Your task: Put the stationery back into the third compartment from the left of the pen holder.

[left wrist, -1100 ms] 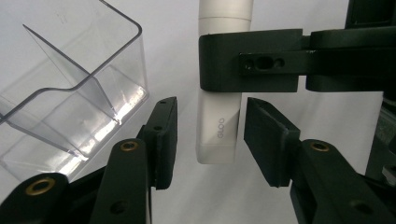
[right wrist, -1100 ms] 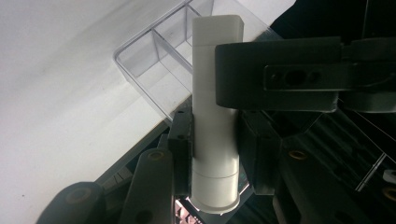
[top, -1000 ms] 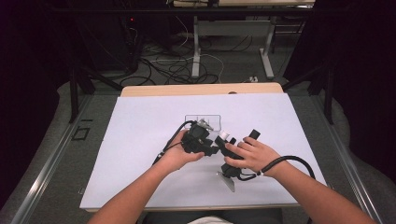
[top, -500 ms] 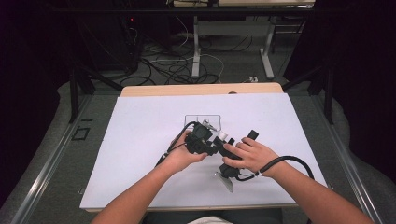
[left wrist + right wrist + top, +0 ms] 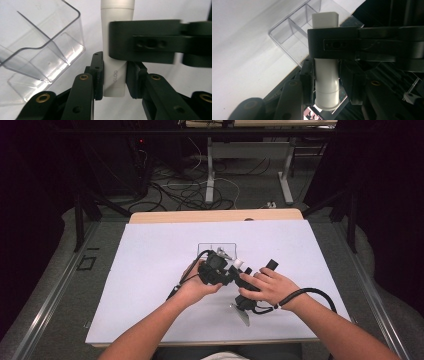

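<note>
Clearly a handover was under way. The left tongs (image 5: pixel 113 75) had just been closing and were clamped on the flat lower end of the white glue stick (image 5: pixel 117 12), one pad pressed to each side of it. The right tongs (image 5: pixel 328 80) had just been opening. The rounded cap end of the tube stood between them, one pad against it and a dark gap showing at the other, so that grip looked loosened rather than firm. Each gripper view showed the other gripper's black jaw crossing the tube farther along, so the two pairs sat close together on one stick.

In the high view the left hand (image 5: pixel 197 287) and right hand (image 5: pixel 265 287) met over the middle of the table (image 5: pixel 150 270), with the stick raised off its white surface. A clear divided box (image 5: pixel 37 57) stood just beside it on the far side, its compartments bare as far as could be seen.

As I judged it, the pickup and the transfer of grip were done or nearly so. Left to do were drawing the right tongs fully clear, carrying the stick across, and probably setting it into a compartment of the box. The cap was in place on the tube.
</note>
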The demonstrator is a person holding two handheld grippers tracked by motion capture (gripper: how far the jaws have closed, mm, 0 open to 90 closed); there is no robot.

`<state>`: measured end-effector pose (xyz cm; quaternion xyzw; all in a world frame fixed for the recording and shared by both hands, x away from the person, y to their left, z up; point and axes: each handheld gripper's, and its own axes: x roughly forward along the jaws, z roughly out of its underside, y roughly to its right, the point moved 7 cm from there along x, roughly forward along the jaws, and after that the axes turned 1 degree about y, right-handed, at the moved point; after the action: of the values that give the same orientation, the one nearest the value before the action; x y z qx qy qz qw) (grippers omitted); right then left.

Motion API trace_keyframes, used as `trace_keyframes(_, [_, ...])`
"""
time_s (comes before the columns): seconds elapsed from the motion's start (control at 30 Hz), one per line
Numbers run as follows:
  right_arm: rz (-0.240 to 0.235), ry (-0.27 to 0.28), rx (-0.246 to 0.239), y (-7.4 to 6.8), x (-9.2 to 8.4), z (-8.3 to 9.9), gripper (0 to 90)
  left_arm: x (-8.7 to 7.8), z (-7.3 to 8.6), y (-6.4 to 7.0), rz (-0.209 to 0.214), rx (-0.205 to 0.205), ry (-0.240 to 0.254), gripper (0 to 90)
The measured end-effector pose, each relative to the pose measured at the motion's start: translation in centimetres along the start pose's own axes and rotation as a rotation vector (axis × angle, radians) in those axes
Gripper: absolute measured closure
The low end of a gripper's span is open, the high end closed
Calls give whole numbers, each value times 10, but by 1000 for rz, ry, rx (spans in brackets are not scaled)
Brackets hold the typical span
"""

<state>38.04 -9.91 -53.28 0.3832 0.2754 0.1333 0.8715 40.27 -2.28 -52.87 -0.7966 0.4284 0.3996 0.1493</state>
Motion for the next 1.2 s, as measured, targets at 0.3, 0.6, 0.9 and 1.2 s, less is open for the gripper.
trace_keyframes(0.3, [-4,-47,53,0,-5,9,494,-4,-2,-9,-26,-32,30,711])
trace_keyframes(0.6, [26,-55,290,6,-20,18,409,-14,-10,-22,-38,-73,104,711])
trace_keyframes(0.9, [-12,-58,552,-13,-22,29,302,-24,-21,-39,-38,-114,205,711])
trace_keyframes(1.2, [-41,-40,919,-35,-16,36,146,-32,-34,-51,-76,-119,370,711])
